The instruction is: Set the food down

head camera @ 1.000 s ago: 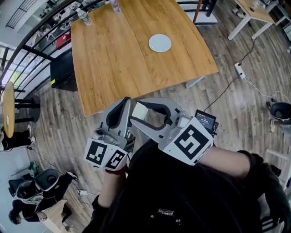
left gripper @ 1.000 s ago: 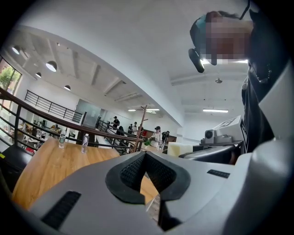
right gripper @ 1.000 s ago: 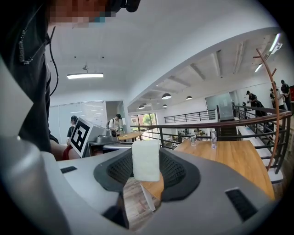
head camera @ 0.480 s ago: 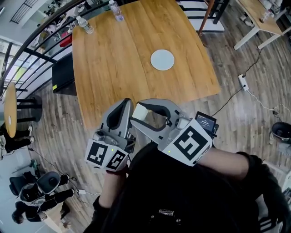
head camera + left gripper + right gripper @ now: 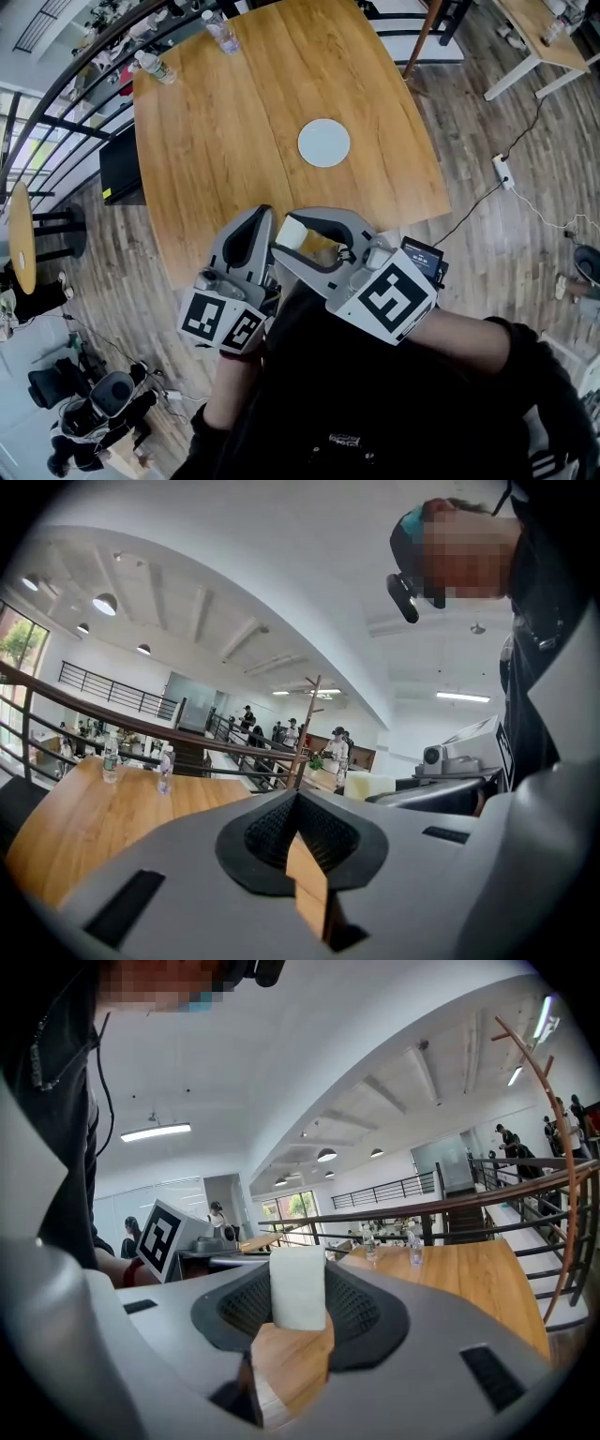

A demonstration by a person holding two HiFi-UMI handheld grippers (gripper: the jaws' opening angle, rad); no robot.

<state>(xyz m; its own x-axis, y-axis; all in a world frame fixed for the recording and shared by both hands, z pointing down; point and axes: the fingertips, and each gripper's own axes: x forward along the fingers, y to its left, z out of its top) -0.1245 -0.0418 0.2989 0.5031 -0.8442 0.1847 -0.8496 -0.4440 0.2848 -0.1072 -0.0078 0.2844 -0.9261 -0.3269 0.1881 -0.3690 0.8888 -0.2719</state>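
White food block point(image 5: 297, 1288) sits pinched between the pads of my right tool point(image 5: 298, 236), held in the air by the near edge of the wooden bench point(image 5: 216, 159), well apart from the white plate point(image 5: 323, 143). My left tool point(image 5: 298, 846) is closed on nothing.

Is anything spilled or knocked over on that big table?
No, nothing stands out. The white plate lies flat and bare on the table, both bottles stand upright at its far edge, and the right gripper holds the white food block.
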